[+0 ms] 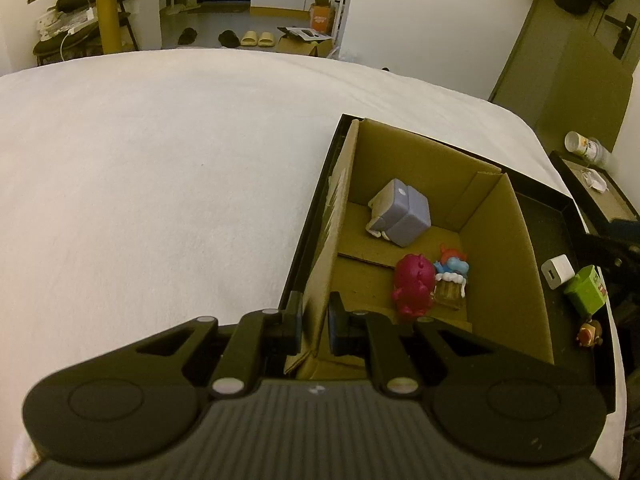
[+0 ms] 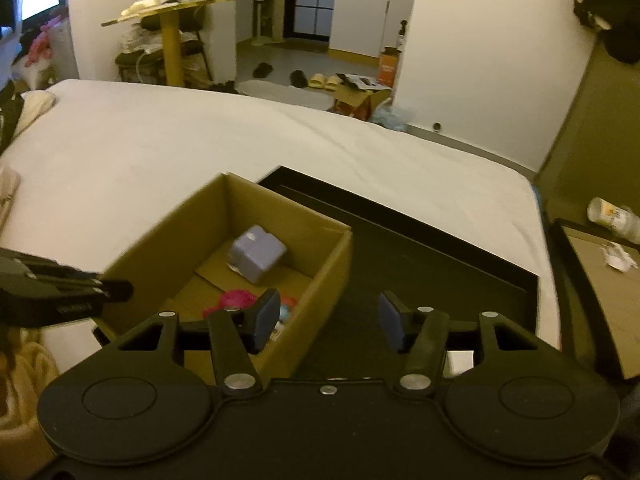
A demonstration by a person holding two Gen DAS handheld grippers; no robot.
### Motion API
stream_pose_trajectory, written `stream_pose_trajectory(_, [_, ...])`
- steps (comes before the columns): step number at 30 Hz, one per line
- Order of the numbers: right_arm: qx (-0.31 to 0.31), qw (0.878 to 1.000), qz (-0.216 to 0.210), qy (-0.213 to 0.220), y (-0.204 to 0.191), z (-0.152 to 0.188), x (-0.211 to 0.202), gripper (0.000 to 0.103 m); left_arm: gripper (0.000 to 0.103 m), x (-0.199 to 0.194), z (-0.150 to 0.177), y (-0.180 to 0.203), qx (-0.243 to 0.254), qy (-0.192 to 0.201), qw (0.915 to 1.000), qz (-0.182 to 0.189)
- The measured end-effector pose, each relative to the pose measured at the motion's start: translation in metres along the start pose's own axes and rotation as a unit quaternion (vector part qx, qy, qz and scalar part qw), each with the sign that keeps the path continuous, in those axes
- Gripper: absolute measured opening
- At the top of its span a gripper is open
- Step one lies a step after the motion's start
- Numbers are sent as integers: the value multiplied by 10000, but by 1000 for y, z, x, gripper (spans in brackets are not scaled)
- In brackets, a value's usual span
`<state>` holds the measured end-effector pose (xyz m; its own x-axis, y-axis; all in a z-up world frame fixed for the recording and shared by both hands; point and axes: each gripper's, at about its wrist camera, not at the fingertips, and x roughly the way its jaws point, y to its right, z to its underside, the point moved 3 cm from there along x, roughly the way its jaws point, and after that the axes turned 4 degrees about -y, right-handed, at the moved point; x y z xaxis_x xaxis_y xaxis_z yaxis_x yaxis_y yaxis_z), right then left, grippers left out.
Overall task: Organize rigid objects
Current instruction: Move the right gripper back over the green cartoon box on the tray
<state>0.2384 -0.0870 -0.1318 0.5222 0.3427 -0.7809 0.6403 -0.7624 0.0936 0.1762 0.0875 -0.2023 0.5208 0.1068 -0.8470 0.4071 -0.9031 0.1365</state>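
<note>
A cardboard box (image 1: 508,248) stands in a black tray (image 1: 560,220) on the white bed. In the box lie a lilac cube toy (image 1: 404,216), a magenta figure (image 1: 412,288) and a blue and red figure (image 1: 452,272). My left gripper (image 1: 314,320) is shut on the box's left wall. On the tray right of the box lie a white charger (image 1: 558,272), a green block (image 1: 586,290) and a small brown figure (image 1: 588,332). My right gripper (image 2: 328,320) is open and empty over the tray (image 2: 400,248), next to the box (image 2: 320,280). The left gripper (image 2: 116,290) shows at the left of the right wrist view.
The white bed (image 1: 160,180) spreads left of the tray. A dark side table (image 2: 600,280) with a bottle (image 2: 612,214) and crumpled paper stands right of the bed. A gold round table (image 2: 172,40), shoes and a cardboard carton (image 2: 360,100) lie beyond the bed.
</note>
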Motion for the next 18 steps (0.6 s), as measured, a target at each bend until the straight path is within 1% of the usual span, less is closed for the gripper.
stream_pose_trajectory(5, [41, 9996, 250, -78, 15, 11, -4, 56, 11, 0, 0, 0, -4, -2, 10000, -15])
stream_pose_trajectory(10, [96, 9990, 407, -159, 29, 21, -6, 56, 11, 0, 0, 1, 7, -1, 10000, -36])
stream_pose_trajectory(18, [304, 9961, 735, -377, 61, 47, 2, 56, 11, 0, 0, 3, 10, 3, 10000, -85])
